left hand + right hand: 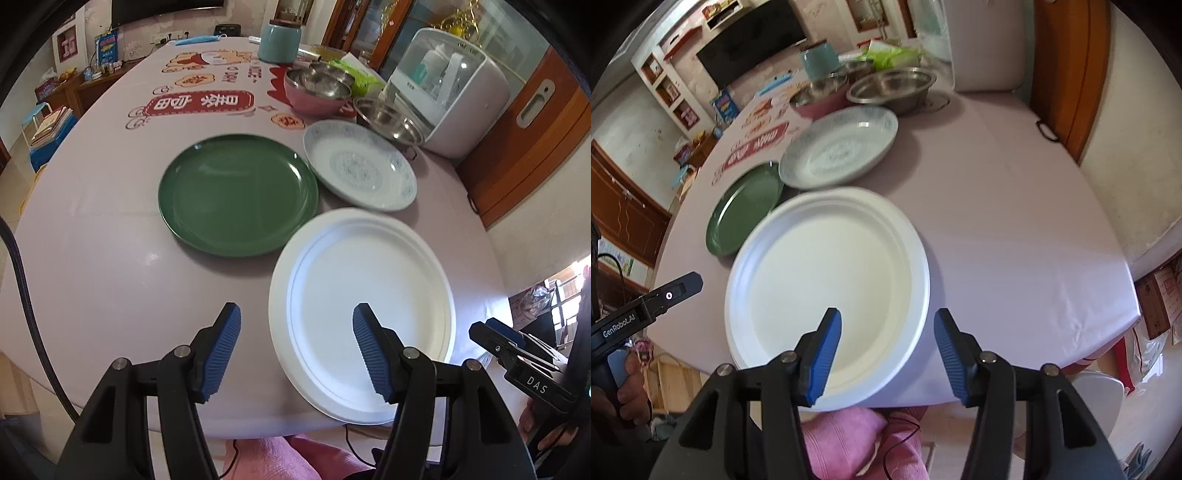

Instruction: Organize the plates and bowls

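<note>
the left hand-held gripper (296, 354) and right hand-held gripper (887, 356) both hang with jaws apart, holding nothing, above the white plate (364, 314), whose 6 o'clock rim overhangs the tabletop (110, 277); a nudge there could tip it off, or shove it into the green plate (238, 194) at 11 o'clock

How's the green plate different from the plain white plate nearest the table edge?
The green plate is dark and glossy; the white plate is matte, with ridged rings inside its rim. The white plate sits at the near edge of the table, and the green plate lies farther in. The white plate looks larger, though it is closer to the camera. Both are round, empty, and lying flat.
</note>
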`<action>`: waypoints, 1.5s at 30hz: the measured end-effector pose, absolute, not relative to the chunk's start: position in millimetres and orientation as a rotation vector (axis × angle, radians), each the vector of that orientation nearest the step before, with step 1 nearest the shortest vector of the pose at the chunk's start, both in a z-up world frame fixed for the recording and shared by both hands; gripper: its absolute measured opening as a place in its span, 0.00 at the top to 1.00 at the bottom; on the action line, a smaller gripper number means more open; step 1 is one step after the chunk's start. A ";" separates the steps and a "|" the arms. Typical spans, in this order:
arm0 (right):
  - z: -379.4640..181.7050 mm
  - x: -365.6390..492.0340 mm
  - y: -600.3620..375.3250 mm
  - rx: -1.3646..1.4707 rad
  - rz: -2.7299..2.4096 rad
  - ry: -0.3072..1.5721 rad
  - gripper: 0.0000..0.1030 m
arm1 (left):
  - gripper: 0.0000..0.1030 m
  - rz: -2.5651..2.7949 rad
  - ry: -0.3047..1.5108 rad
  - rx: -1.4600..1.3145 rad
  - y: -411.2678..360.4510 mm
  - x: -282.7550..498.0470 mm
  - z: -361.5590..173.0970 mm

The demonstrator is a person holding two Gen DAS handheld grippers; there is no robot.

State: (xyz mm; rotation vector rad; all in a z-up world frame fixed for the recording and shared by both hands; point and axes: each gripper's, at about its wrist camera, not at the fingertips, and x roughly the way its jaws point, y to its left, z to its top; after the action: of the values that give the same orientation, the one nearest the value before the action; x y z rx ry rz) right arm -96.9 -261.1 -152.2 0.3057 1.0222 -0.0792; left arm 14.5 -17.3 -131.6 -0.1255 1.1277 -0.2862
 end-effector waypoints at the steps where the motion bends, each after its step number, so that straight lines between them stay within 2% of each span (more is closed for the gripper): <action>1: -148.7 -97.9 -260.2 0.311 -0.084 1.006 0.46 | 0.40 -0.289 1.120 -0.125 -14.9 15.7 -127.7; 10: -131.0 -103.9 -245.6 0.362 -0.131 0.949 0.40 | 0.38 -0.349 1.079 -0.051 -4.5 24.1 -99.6; 21: -115.9 -95.8 -226.7 0.444 -0.192 0.892 0.35 | 0.28 -0.489 1.053 0.059 6.2 52.2 -63.6; 23: -114.9 -91.9 -226.4 0.464 -0.205 0.886 0.34 | 0.22 -0.503 1.046 0.080 7.6 61.1 -57.0; 45: -114.3 -31.1 -252.1 0.594 -0.245 0.795 0.33 | 0.21 -0.556 1.041 0.199 -10.1 156.3 -46.8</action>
State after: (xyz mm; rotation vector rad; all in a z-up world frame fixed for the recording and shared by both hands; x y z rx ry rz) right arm -31.1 -252.1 -114.3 0.5945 0.7947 -0.2454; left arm 156.3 -10.1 -46.8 0.1985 1.0411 -0.5564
